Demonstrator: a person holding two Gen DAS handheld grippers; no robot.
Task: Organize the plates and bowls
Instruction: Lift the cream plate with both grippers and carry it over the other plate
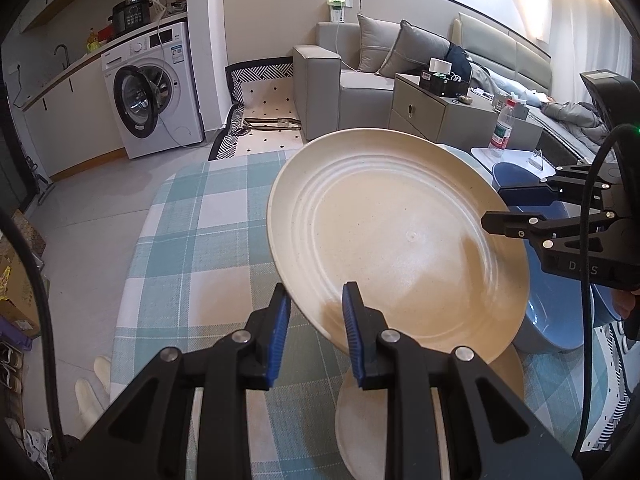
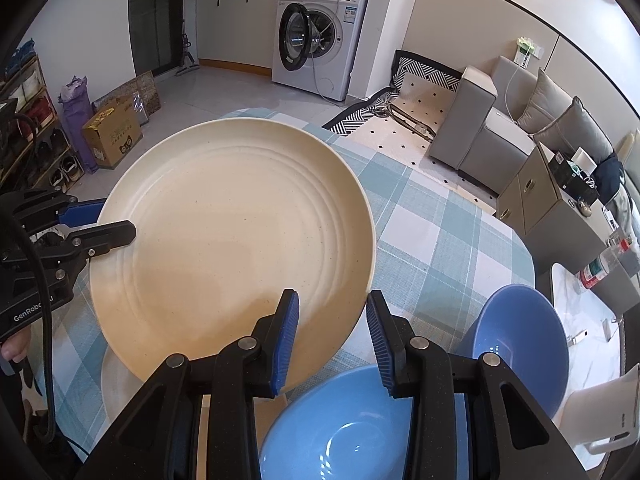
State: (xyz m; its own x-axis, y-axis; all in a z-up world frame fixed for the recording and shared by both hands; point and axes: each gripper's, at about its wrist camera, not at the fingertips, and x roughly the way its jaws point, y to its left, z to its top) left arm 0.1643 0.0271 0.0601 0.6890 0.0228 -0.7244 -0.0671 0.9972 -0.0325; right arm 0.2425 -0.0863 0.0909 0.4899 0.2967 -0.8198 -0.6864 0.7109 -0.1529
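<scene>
A round cream plate (image 1: 392, 240) with ridged rings is hanging tilted above the counter (image 1: 192, 240), which is wearing a teal-and-white checked cloth. The left hand-held gripper (image 1: 316, 320) is pinching the plate's near rim between its blue pads, and the right hand-held gripper (image 2: 332, 328) is clamping the opposite edge, so both are closed on the same plate.

The left wrist view is showing the right hand-held gripper (image 1: 496, 206) reaching in from the side, one finger over the plate's rim and one behind it, with a second cream plate (image 1: 508, 376) lying flat on the cloth underneath. It is catching only slivers of blue behind the lifted plate.

The right wrist view is showing that blue fully: a light blue bowl (image 2: 340, 424) sitting directly below the gripper, and a second blue bowl (image 2: 520, 344) just beside it, tipped on its side. It is also showing the left hand-held gripper (image 2: 116, 220) at the plate's far rim.
</scene>
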